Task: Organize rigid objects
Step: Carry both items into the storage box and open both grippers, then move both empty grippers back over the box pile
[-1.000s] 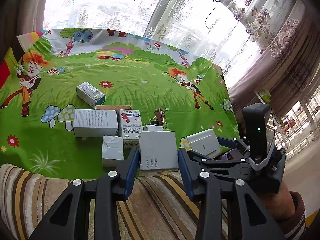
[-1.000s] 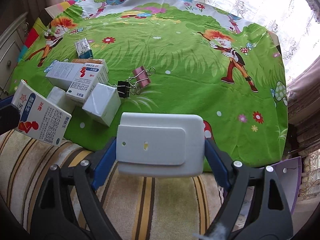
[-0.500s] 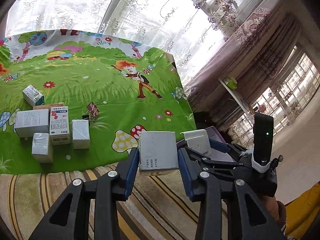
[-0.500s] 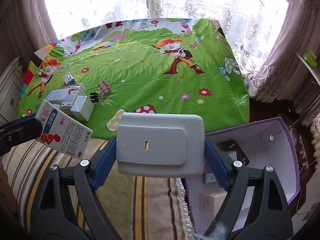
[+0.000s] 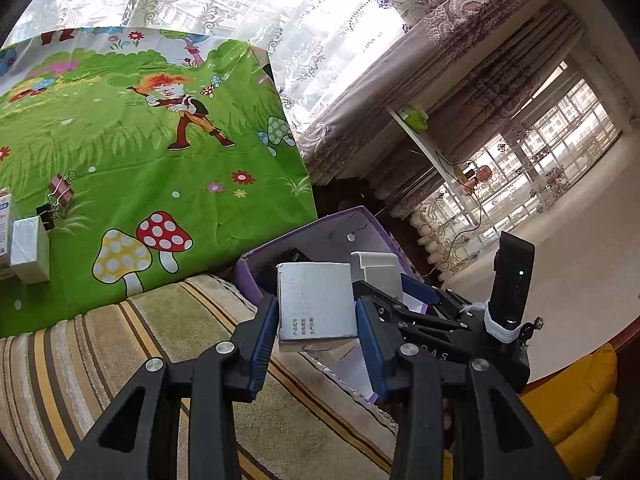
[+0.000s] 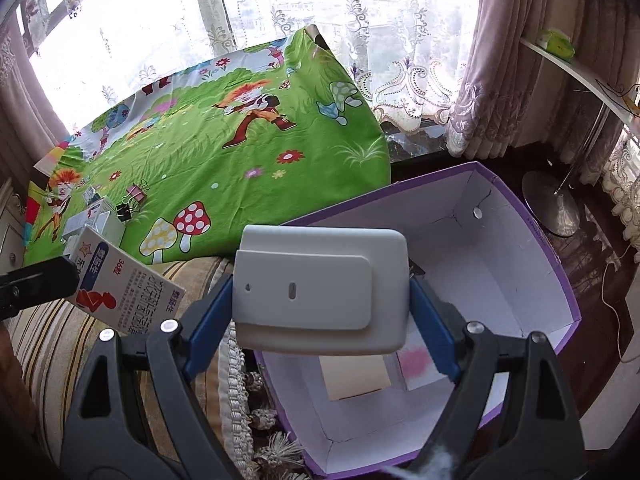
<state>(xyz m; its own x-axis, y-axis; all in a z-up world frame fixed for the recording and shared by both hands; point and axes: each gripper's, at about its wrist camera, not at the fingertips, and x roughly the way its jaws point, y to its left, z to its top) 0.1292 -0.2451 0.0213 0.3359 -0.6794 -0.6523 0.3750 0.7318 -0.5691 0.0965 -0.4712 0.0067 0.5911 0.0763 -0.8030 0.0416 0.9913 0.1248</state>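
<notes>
My left gripper (image 5: 317,312) is shut on a white medicine box (image 5: 316,300), held just left of the purple storage box (image 5: 256,264); the medicine box shows in the right wrist view (image 6: 128,292) with red and blue print. My right gripper (image 6: 320,300) is shut on a white plastic case (image 6: 320,292), held over the purple box's (image 6: 556,264) near left part. The case also shows in the left wrist view (image 5: 378,272). Flat items (image 6: 356,376) lie on the box's white floor.
The green cartoon tablecloth (image 6: 240,152) still holds several small white boxes (image 5: 30,250) and binder clips (image 6: 134,200) at its left. A striped cloth (image 5: 120,360) covers the near edge. A lamp base (image 6: 550,204) stands on the floor beyond the box.
Both grippers have swung right, away from the boxes on the tablecloth, carrying their loads to the purple box. The right gripper now hangs over the box's inside.
</notes>
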